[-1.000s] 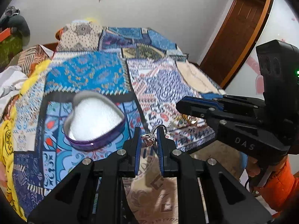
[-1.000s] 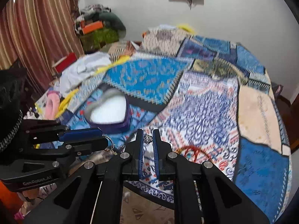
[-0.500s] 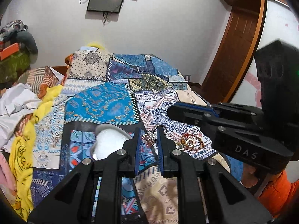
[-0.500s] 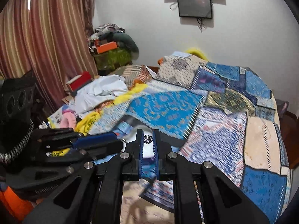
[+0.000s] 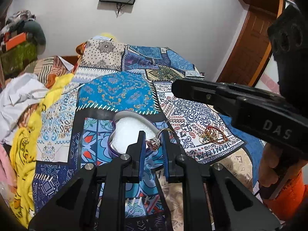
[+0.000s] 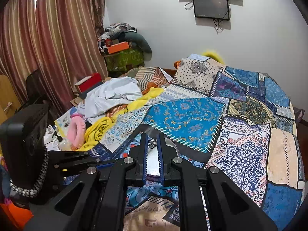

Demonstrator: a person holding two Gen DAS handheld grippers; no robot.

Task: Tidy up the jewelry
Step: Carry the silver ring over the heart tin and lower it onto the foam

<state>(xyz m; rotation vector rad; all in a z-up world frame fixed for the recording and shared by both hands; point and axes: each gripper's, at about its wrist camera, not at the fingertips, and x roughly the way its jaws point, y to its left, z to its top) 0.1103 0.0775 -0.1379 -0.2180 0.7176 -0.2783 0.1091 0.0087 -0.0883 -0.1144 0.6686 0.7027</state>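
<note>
While left tongs clamp a ring, right tongs pinch another (small, silvery).

A bed under a blue patchwork quilt fills the room, below a white wall carrying a dark screen. Striped reddish curtains hang left; what seems a wooden door stands right.

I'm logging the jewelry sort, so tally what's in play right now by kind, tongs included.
Tongs: 2, left tongs and right tongs
Rings held in tongs: 2, pink-stone ring and dark silver ring
Heart-shaped boxes: 1
Piles of loose jewelry on the bedspread: 1
Total: 6
</note>
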